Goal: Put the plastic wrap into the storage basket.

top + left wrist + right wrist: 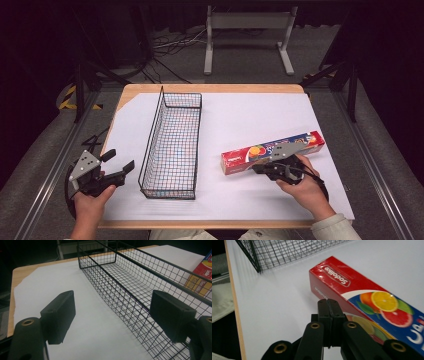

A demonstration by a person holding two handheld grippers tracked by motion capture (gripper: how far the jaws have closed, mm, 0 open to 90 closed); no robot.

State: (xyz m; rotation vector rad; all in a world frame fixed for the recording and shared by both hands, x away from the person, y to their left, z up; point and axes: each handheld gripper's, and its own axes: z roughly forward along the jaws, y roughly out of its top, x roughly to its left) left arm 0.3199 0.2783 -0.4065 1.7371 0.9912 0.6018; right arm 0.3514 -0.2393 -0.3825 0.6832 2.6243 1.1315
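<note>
Long red box [272,152] lying flat, right of black wire basket [171,145]

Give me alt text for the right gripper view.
The right tongs, jaws pressed together and holding nothing, sit against the near side of a long red box printed with citrus fruit. The box lies on white paper, with a black wire basket behind it.

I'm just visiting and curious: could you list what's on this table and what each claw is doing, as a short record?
surface: table under a white sheet
basket: black wire, empty, left of centre
box: long, red, fruit print, lying flat right of basket
left claw: open, holding nothing, beside basket
right claw: shut, empty, at the box's near side
</note>
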